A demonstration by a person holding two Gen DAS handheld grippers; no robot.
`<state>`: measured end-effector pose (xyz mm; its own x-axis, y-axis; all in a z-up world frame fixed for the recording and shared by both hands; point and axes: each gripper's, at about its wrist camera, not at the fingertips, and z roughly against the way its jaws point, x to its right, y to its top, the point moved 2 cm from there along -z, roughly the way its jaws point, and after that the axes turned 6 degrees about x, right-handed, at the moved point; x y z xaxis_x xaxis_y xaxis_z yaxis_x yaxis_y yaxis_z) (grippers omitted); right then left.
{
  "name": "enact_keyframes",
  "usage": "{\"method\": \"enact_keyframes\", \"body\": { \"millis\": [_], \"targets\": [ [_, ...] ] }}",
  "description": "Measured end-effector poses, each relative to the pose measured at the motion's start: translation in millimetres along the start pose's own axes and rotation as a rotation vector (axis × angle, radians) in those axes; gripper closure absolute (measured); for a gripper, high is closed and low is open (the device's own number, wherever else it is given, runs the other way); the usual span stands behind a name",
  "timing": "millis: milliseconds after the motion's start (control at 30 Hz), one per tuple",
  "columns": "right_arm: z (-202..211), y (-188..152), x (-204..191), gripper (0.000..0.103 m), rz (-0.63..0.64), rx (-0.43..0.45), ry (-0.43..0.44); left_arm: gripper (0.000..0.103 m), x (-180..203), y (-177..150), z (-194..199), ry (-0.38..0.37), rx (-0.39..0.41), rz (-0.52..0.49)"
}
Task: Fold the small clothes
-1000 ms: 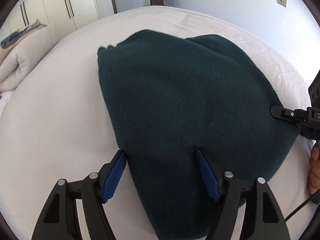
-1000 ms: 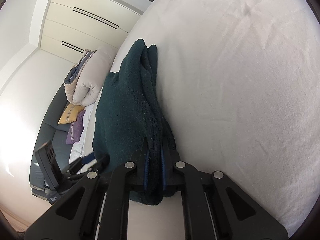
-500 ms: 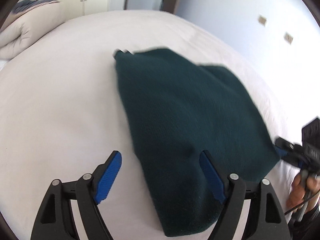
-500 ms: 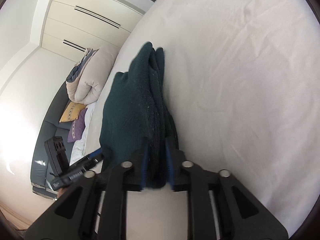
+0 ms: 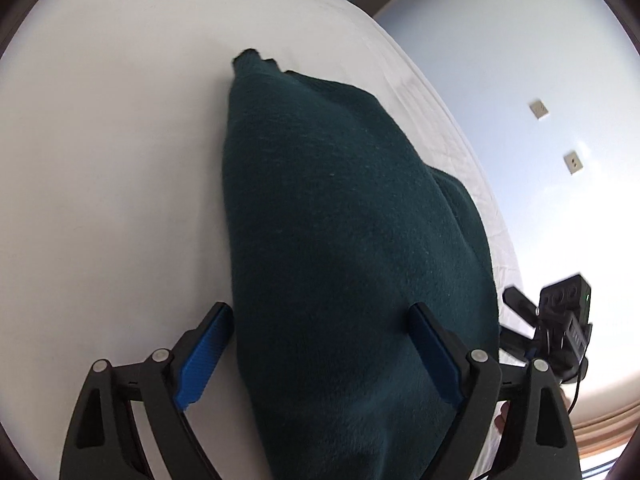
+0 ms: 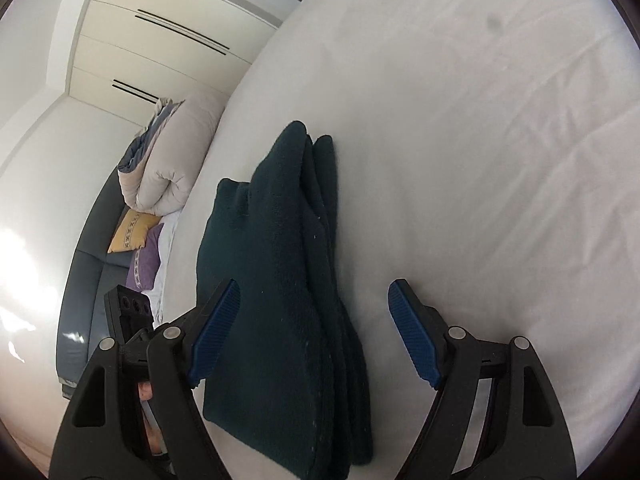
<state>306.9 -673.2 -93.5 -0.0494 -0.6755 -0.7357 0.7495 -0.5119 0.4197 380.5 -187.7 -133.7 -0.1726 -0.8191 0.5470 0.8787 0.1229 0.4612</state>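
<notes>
A dark green fleece garment [image 5: 344, 240] lies folded in several layers on the white bed [image 5: 112, 168]. In the left wrist view my left gripper [image 5: 320, 346] straddles its near end. Its jaws are opening, and the cloth sits between the blue pads [image 5: 206, 350] without being pinched. In the right wrist view the garment [image 6: 276, 280] shows its stacked folded edges. My right gripper [image 6: 314, 330] has its jaws opening around that near edge, and the pads [image 6: 412, 332] stand clear of the cloth. The right gripper's body [image 5: 560, 328] shows at the garment's right side.
A rolled beige duvet [image 6: 168, 168] sits at the bed's far end, beside yellow and purple cushions [image 6: 134, 232] on a grey sofa [image 6: 80, 288]. White wardrobe doors [image 6: 160, 40] stand behind. A pale wall with sockets [image 5: 572, 162] runs along the bed's right side.
My right gripper let go of the garment's folded edge, spread its jaws wide and drew back a little. My left gripper widened, rolled and shifted along the garment.
</notes>
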Motion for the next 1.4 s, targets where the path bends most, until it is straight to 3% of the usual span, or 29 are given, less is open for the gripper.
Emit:
{"method": "enact_keyframes", "body": {
  "millis": [133, 267, 300, 367, 467, 567, 633, 833, 1133, 1267, 1400],
  "targets": [
    [-24, 14, -8, 0.032, 0.023, -0.049, -0.019, 0.019, 6, 11, -13, 0.033, -0.032, -0.026],
    [-49, 26, -11, 0.068, 0.041, -0.132, -0.082, 0.037, 4, 23, -10, 0.053, -0.048, -0.027],
    [-52, 27, -14, 0.071, 0.054, -0.140, -0.088, 0.040, 5, 22, -9, 0.069, -0.047, -0.043],
    [-54, 26, -22, 0.074, 0.096, -0.137, -0.130, 0.049, 14, 23, -9, 0.108, -0.036, -0.089],
    [-54, 17, -52, 0.081, 0.242, -0.095, -0.261, 0.055, 24, 18, 1, 0.167, -0.012, -0.156],
    [-47, 0, -92, 0.083, 0.420, -0.044, -0.383, 0.058, 23, 10, 23, 0.172, 0.004, -0.166],
    [-36, -13, -119, 0.083, 0.503, -0.011, -0.405, 0.059, 21, -1, 44, 0.183, 0.023, -0.181],
    [-4, -77, -175, 0.084, 0.599, 0.024, -0.369, 0.059, -2, -52, 126, 0.232, 0.075, -0.214],
    [22, -239, -233, 0.084, 0.606, -0.045, -0.206, 0.059, -68, -148, 239, 0.326, 0.102, -0.198],
    [18, -280, -246, 0.084, 0.608, -0.089, -0.150, 0.058, -96, -168, 257, 0.334, 0.098, -0.157],
    [10, -308, -253, 0.084, 0.627, -0.096, -0.156, 0.058, -104, -176, 243, 0.323, 0.094, -0.142]
  ]
}}
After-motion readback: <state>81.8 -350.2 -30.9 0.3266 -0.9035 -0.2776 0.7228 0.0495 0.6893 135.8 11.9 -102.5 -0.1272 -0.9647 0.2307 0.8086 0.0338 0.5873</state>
